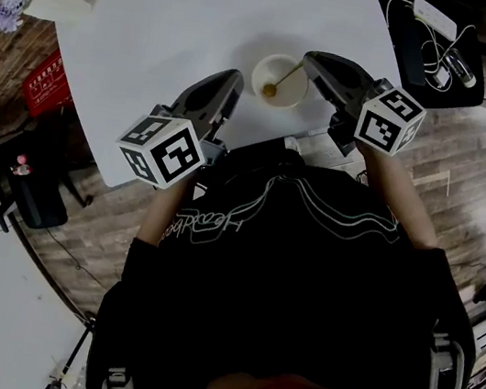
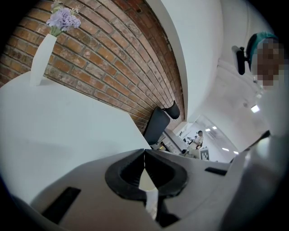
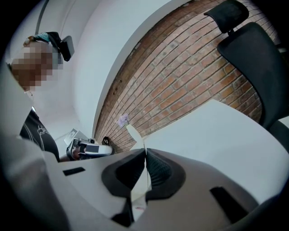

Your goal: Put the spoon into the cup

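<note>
In the head view a cream cup (image 1: 280, 80) stands on the white table (image 1: 190, 21) near its front edge. A gold spoon (image 1: 278, 83) leans inside it, bowl down, handle toward the upper right. My right gripper (image 1: 310, 58) sits just right of the cup, jaws shut and empty. My left gripper (image 1: 237, 77) rests left of the cup over the table's front edge, also shut with nothing held. In the left gripper view the left gripper (image 2: 144, 150) has its jaw tips touching, as does the right gripper (image 3: 145, 150) in the right gripper view. Neither gripper view shows the cup.
A white vase with lilac flowers (image 1: 43, 7) stands at the table's far left corner, the vase (image 2: 41, 56) also showing in the left gripper view. A dark side table (image 1: 437, 46) with a white box and cables lies to the right. A black office chair (image 3: 253, 49) stands beyond the table.
</note>
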{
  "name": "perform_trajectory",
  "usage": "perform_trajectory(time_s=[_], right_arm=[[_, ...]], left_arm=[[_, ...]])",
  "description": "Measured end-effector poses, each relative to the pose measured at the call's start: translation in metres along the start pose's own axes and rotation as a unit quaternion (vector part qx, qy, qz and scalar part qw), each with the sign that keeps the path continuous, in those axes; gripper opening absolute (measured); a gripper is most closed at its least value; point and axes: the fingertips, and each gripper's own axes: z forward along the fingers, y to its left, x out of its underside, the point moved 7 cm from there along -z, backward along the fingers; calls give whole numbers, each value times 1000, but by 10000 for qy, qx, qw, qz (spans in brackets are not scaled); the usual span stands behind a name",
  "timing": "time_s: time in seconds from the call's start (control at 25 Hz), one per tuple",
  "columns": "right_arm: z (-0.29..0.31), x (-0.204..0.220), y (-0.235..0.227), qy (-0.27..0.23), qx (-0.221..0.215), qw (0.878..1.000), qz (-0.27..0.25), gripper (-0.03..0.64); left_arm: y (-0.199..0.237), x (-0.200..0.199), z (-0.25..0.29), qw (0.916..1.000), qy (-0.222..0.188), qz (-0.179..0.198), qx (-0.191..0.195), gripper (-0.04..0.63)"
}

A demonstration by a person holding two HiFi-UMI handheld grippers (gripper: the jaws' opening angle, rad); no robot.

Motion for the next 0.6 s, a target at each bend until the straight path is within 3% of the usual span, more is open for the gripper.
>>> perform_trajectory(time_s=[0.6], right_arm=[[0, 4, -8, -12, 177, 9998, -28, 2]], left_arm=[[3, 10, 1, 10000, 61, -24, -55, 5]])
